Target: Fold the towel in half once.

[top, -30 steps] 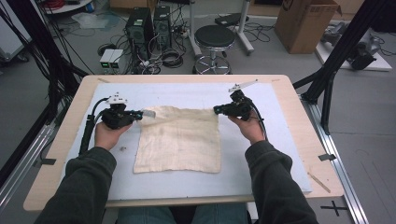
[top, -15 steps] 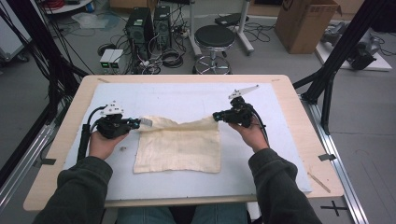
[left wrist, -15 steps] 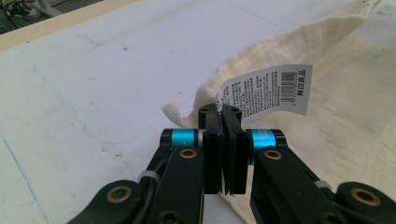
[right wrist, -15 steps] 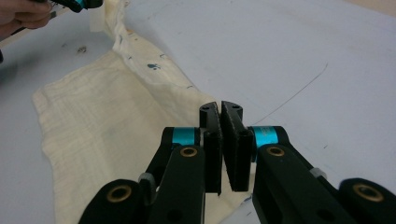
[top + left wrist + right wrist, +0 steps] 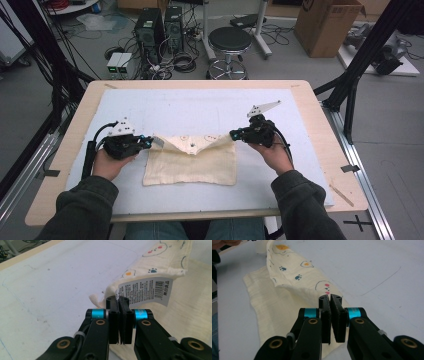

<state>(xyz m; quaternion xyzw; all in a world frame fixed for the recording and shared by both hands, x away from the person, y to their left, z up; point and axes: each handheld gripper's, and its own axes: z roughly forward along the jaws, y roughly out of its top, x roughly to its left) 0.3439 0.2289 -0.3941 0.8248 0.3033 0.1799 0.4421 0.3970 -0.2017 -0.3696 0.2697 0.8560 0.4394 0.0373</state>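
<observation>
A cream cloth [image 5: 190, 165] with small animal prints lies on the white mat, its far edge lifted and folded toward me. My left gripper [image 5: 154, 141] is shut on the far left corner of the cloth [image 5: 140, 272], where a white barcode label [image 5: 146, 288] hangs. My right gripper [image 5: 234, 134] is shut on the far right corner of the cloth [image 5: 294, 275]. The printed underside shows along the raised edge, which sags in the middle between the two grippers. The near part of the cloth rests flat on the mat.
The white mat [image 5: 200, 105] covers most of the wooden table [image 5: 60, 165]. Beyond the table stand a black stool [image 5: 230, 42], computer towers [image 5: 160, 25], cables and a cardboard box [image 5: 327, 25]. A black frame leg [image 5: 350, 85] rises at the right.
Both grippers have moved toward me with the cloth's far corners, folding the far edge over the near part. The cloth's visible flat area has shortened.
</observation>
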